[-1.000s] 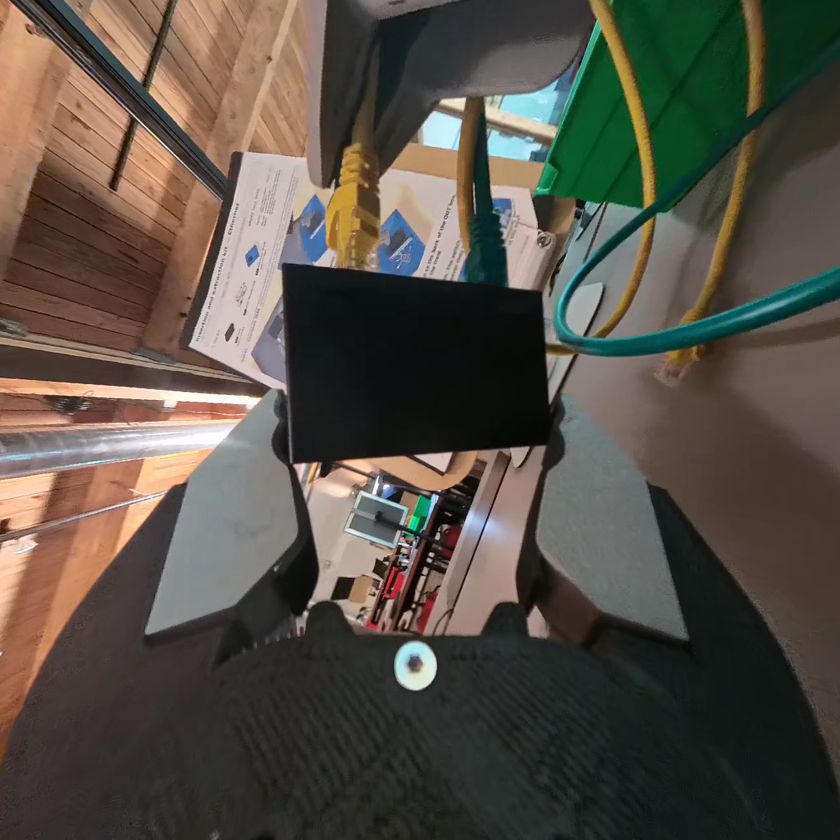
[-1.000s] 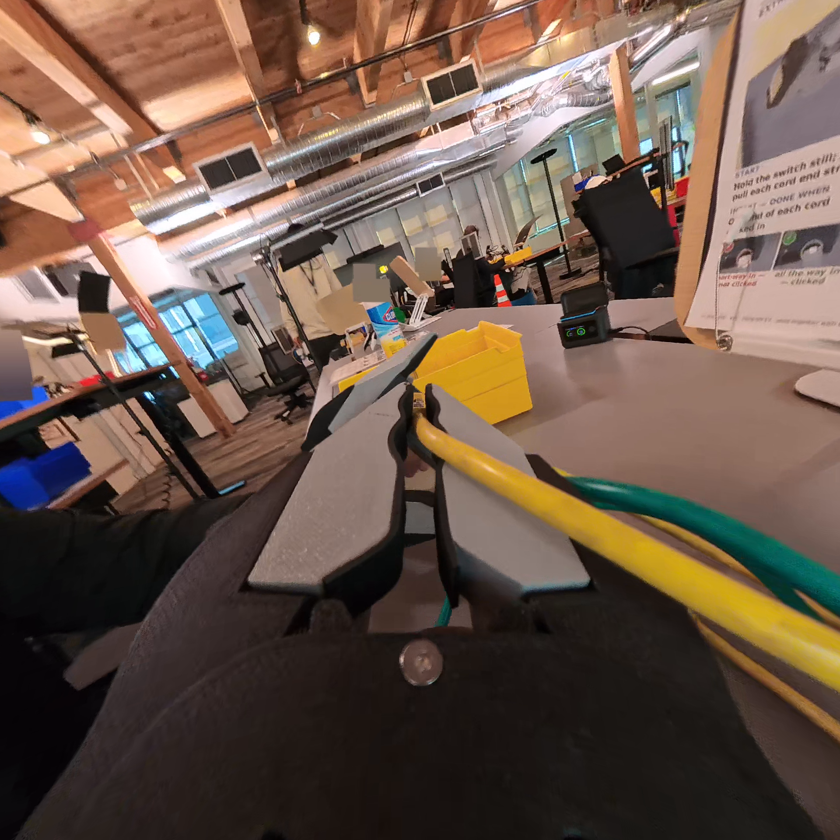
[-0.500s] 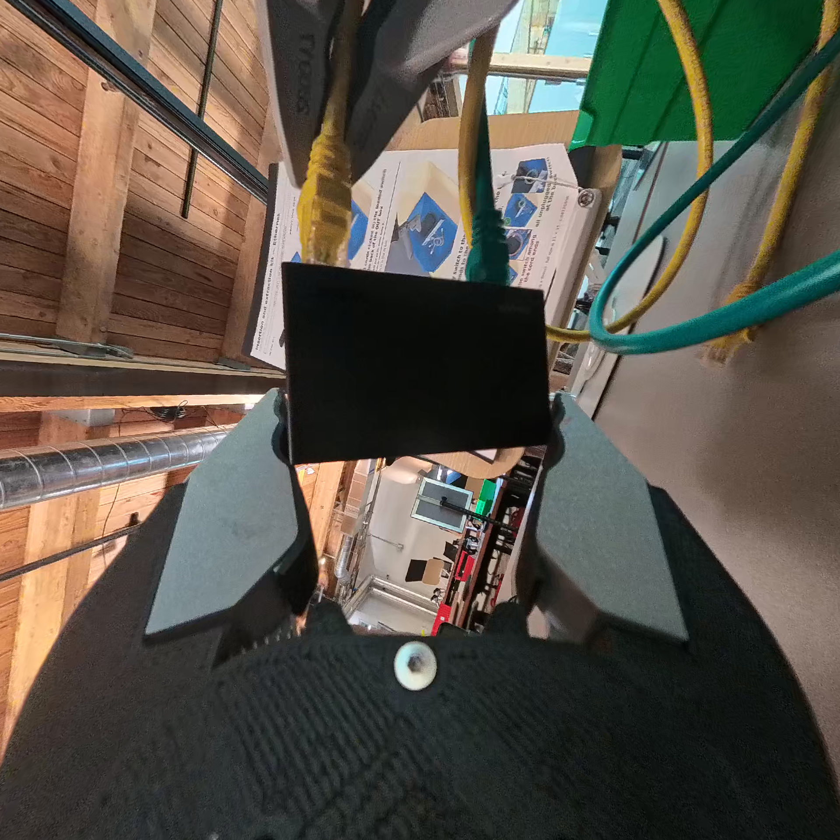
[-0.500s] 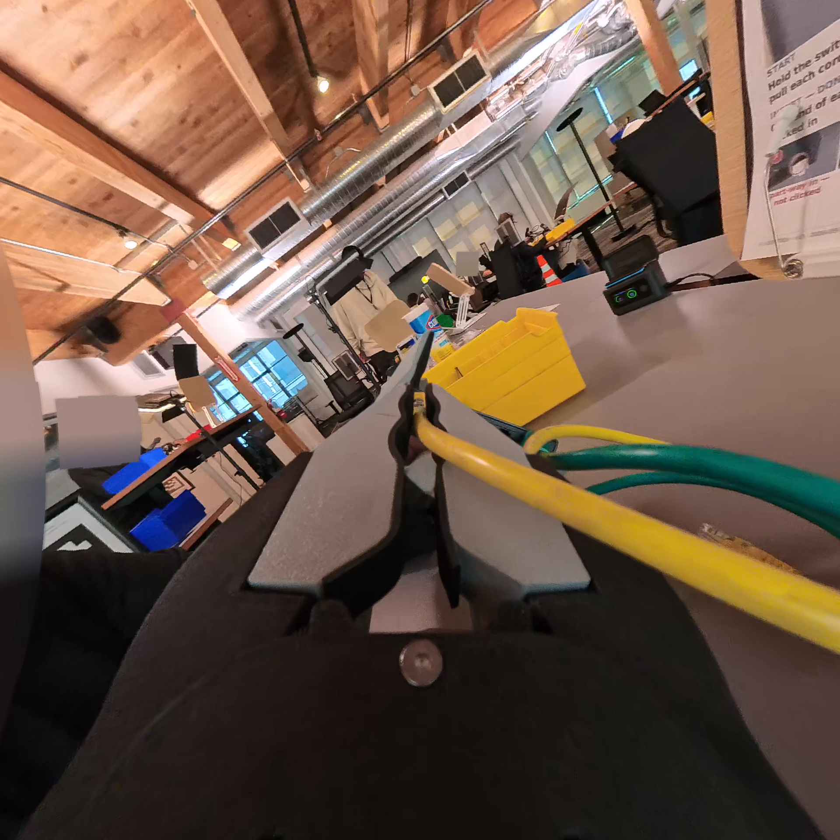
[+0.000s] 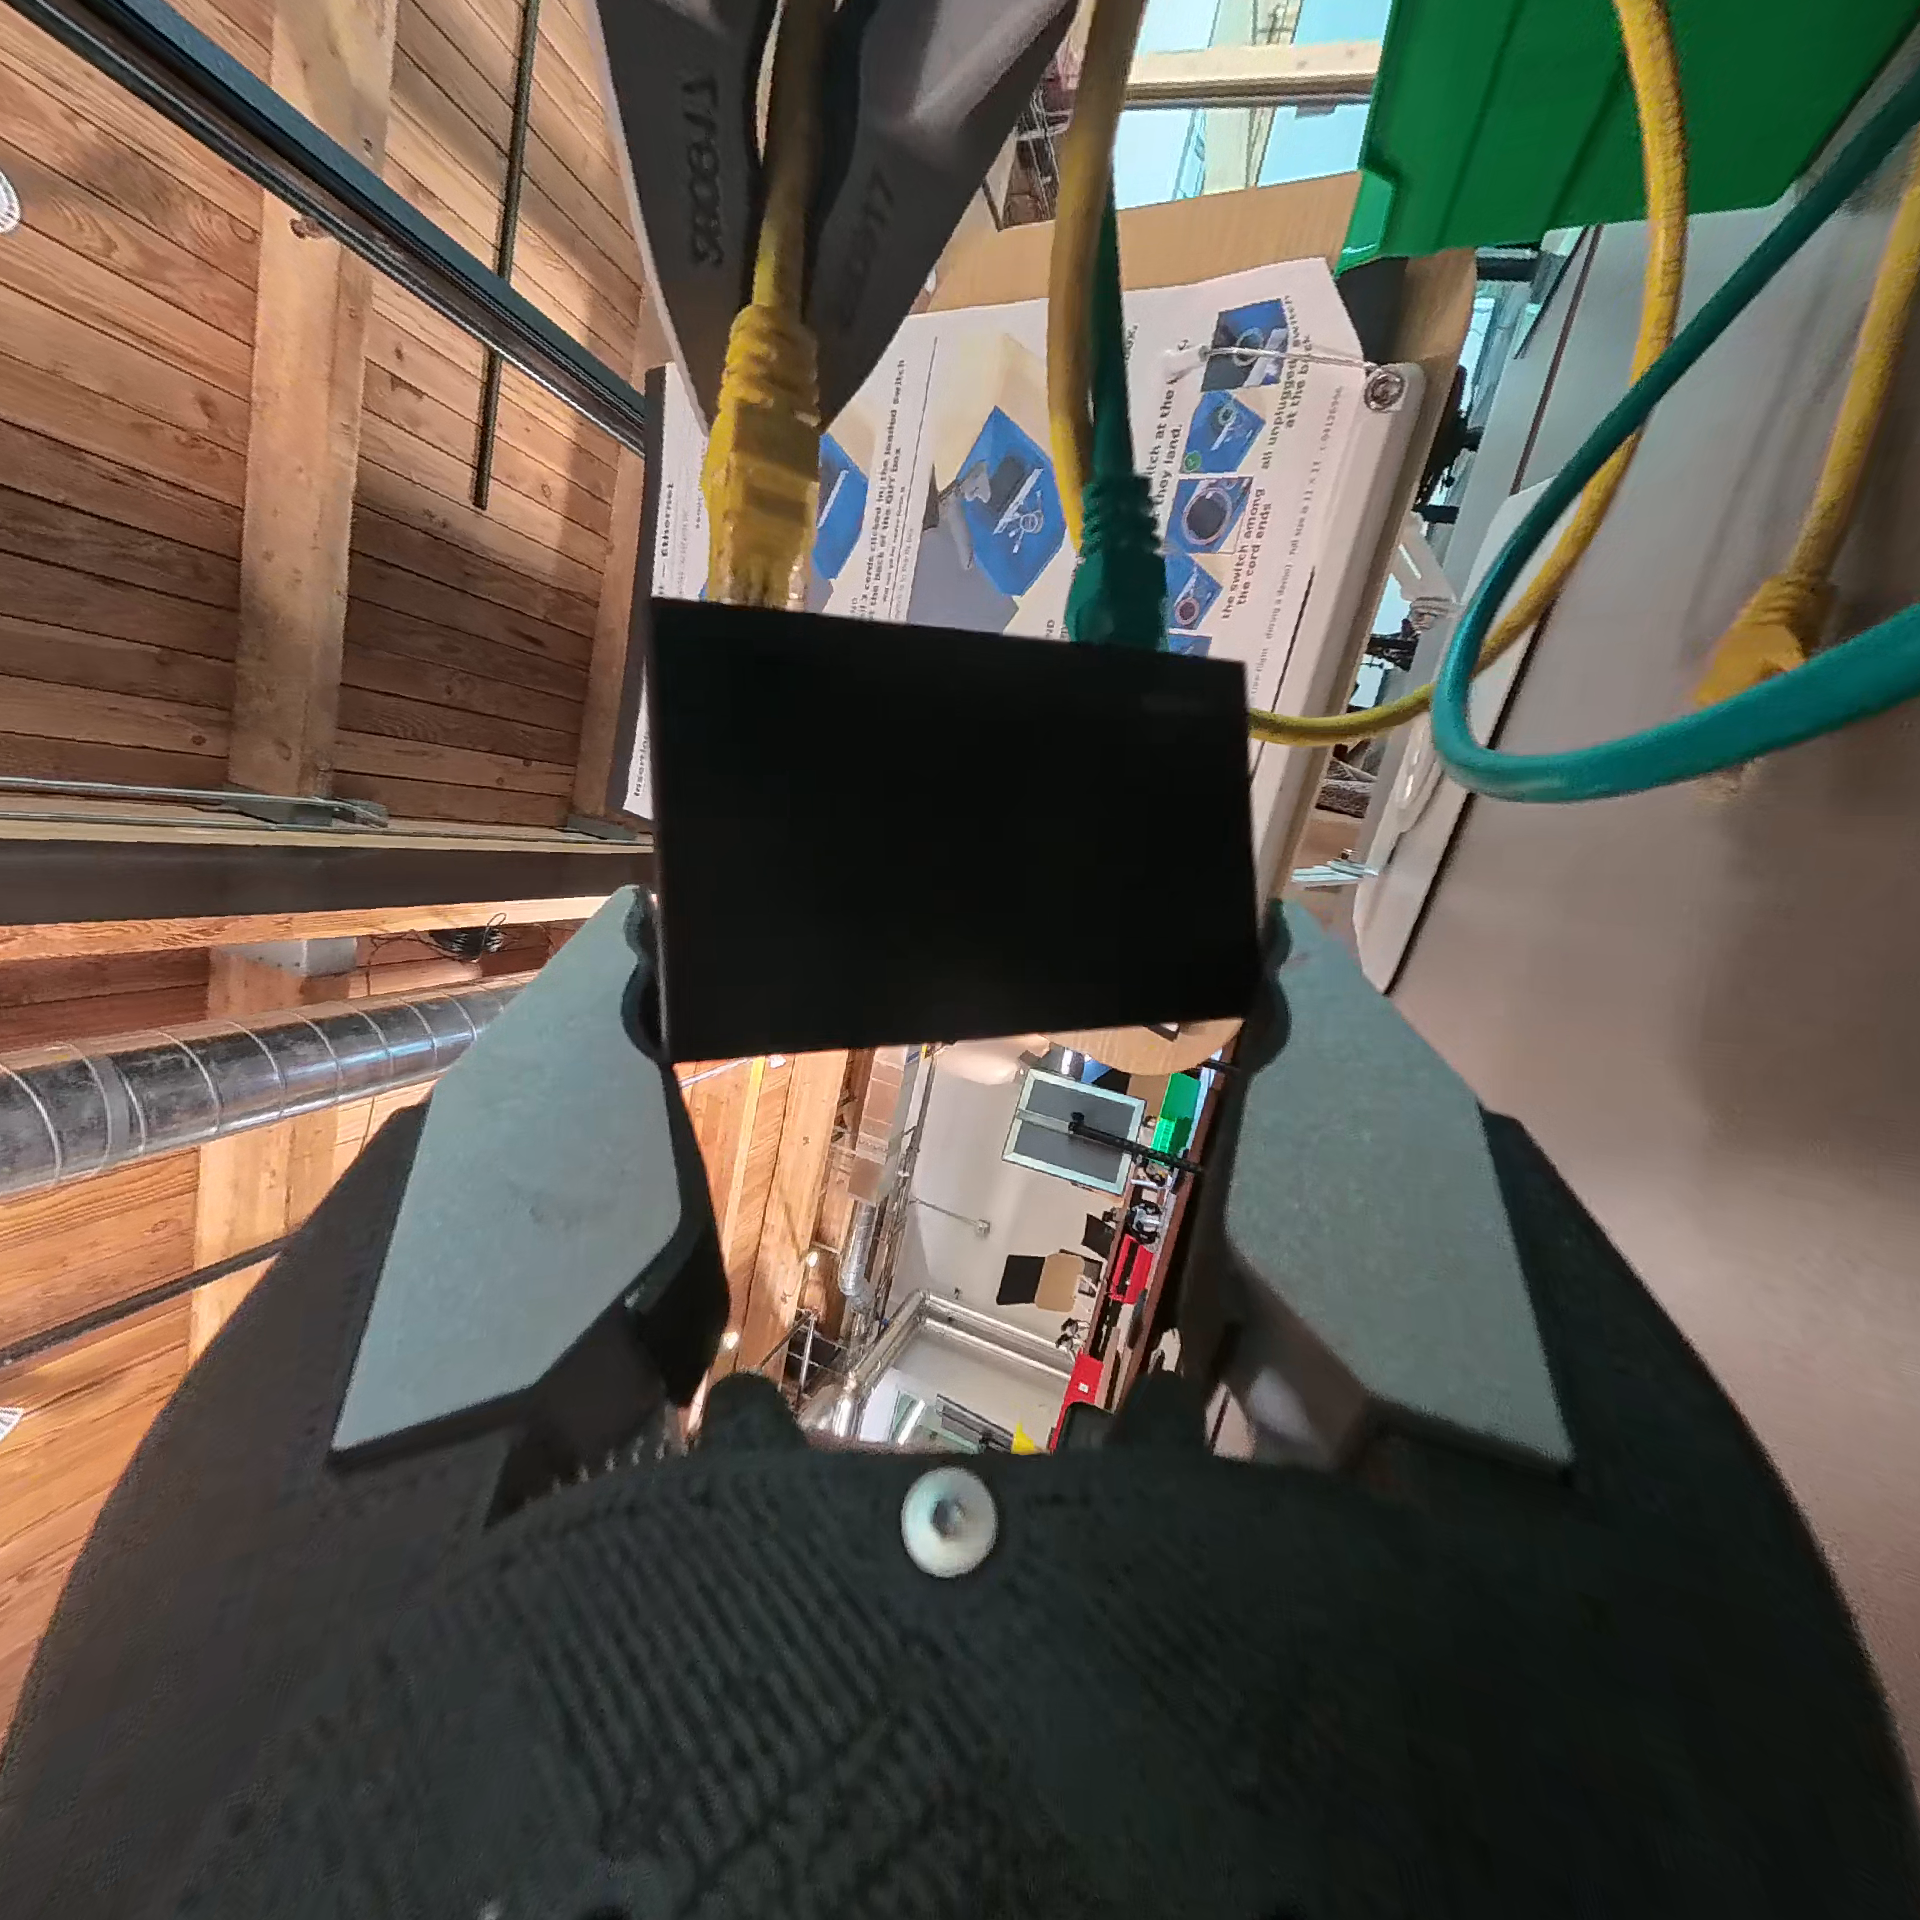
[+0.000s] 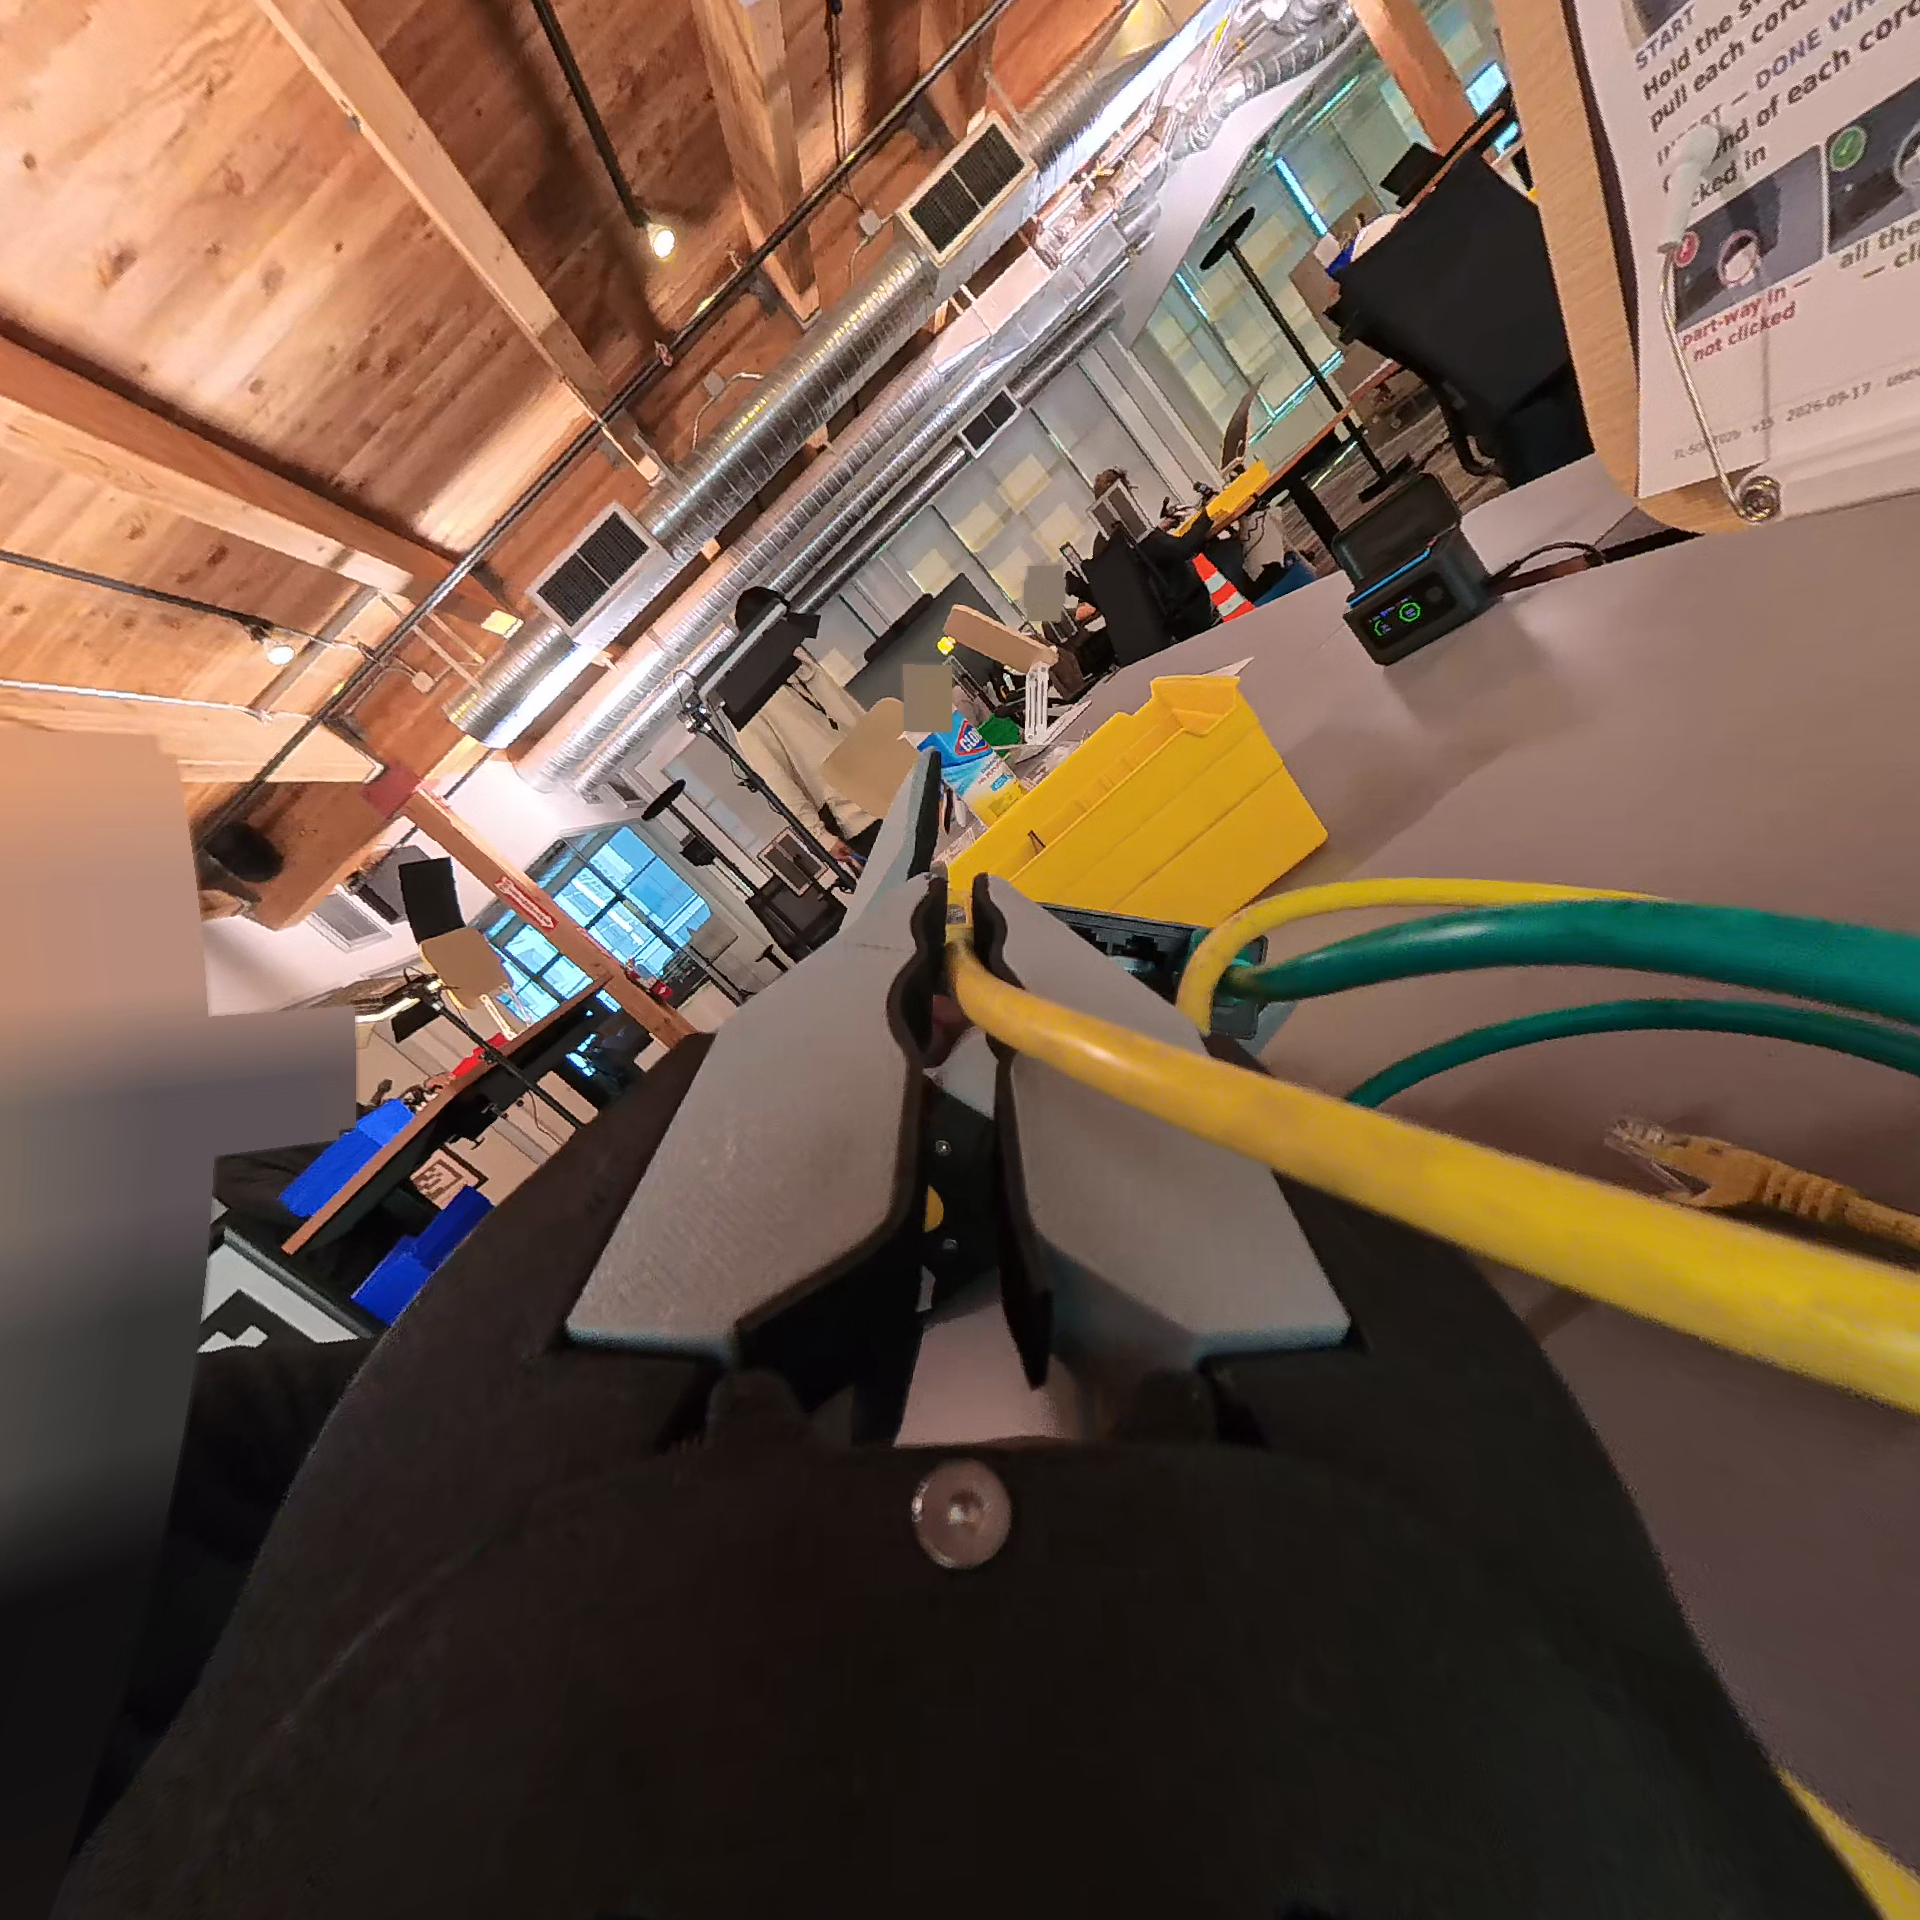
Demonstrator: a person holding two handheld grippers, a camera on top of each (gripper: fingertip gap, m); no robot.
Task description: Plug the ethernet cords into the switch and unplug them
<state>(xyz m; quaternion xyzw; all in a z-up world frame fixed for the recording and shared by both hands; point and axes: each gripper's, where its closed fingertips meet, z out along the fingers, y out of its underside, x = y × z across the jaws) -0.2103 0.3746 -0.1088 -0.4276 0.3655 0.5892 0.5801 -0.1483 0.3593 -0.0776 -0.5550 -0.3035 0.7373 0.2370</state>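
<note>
Ceiling: wooden planks and beams [image 6: 343, 208] above the fingers, with a small lit lamp [image 6: 662, 241].
Ducts: ribbed silver ducts [image 6: 790, 416] running past white vent grilles [image 6: 966, 187].
Windows: tall panes [image 6: 613, 914] beyond the fingertips, bright with daylight.
Table: grey tabletop [image 6: 1662, 748] right of the fingers.
Furniture: far desks, black chairs [image 6: 1455, 312] and blue bins [image 6: 343, 1153] left of the fingers.

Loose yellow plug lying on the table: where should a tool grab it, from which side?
Grip the ribbed yellow boot behind the clear plug tip, probably pinching its two sides from above. It lies flat on the grey table, tip pointing toward the switch, so the tip stays free to insert.
</note>
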